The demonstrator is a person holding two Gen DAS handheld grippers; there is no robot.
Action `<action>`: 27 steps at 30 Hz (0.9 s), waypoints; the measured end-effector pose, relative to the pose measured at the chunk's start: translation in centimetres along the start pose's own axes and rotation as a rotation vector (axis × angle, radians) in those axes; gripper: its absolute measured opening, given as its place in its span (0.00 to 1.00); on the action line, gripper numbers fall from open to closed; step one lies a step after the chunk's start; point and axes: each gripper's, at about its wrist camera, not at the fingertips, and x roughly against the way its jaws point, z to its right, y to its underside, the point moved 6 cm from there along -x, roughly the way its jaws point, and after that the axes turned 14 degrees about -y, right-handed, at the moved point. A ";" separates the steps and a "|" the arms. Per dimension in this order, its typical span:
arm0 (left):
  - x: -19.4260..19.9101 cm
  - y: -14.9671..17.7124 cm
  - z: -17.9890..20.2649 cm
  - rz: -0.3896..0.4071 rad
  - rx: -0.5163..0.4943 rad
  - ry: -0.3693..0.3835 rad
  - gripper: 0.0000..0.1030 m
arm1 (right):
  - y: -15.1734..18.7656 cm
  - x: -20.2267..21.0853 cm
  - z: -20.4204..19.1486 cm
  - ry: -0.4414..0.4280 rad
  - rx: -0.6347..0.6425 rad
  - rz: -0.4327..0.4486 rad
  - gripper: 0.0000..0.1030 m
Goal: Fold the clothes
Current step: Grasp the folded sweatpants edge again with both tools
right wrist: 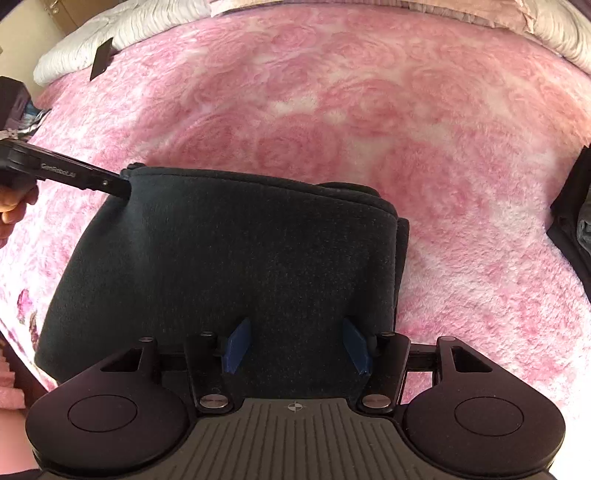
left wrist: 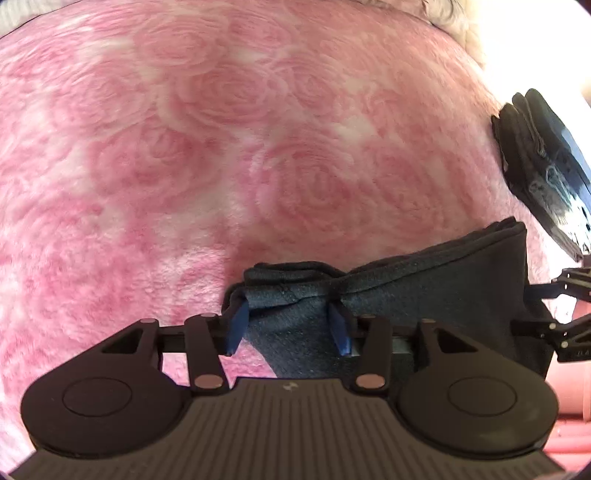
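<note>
your dark folded garment point(right wrist: 229, 266) lies flat on the pink rose-patterned blanket point(right wrist: 369, 103) that covers the bed, in a thick stack with its layered edges showing along the far side and the right end.

your left tool point(left wrist: 290, 325) sits at the garment's near-left corner. its two blue fingers point(left wrist: 238, 325) stand apart, and the bunched, layered corner of the cloth lies between them, touching both; whether they are pinching the cloth or only resting against it you cannot tell from this view. in the right wrist view the same left tool reaches in from the left edge, its black tip meeting the garment's far-left corner, with your hand point(right wrist: 14, 206) behind it.

your right tool point(right wrist: 295, 345) hovers over the near part of the garment, blue fingers point(right wrist: 236, 345) spread wide with nothing clasped between them; the dark cloth fills the space below and ahead of them.

a second pile of dark folded clothes point(left wrist: 543, 162) lies well apart, at the right edge of the blanket. a white quilt point(right wrist: 122, 26) is bunched along the far-left side of the bed.
</note>
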 end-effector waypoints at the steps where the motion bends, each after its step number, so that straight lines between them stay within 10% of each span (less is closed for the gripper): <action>1: 0.4 0.1 -0.1 0.000 -0.010 0.005 0.41 | 0.0 0.3 -0.2 0.005 -0.006 0.002 0.56; 17: 3.0 0.0 3.7 0.085 -0.197 -0.057 0.39 | -4.9 -1.7 4.8 -0.003 -0.109 0.110 0.60; 27: 6.4 2.4 5.5 0.120 -0.201 -0.085 0.37 | -2.6 3.2 0.3 -0.072 -0.001 0.183 0.60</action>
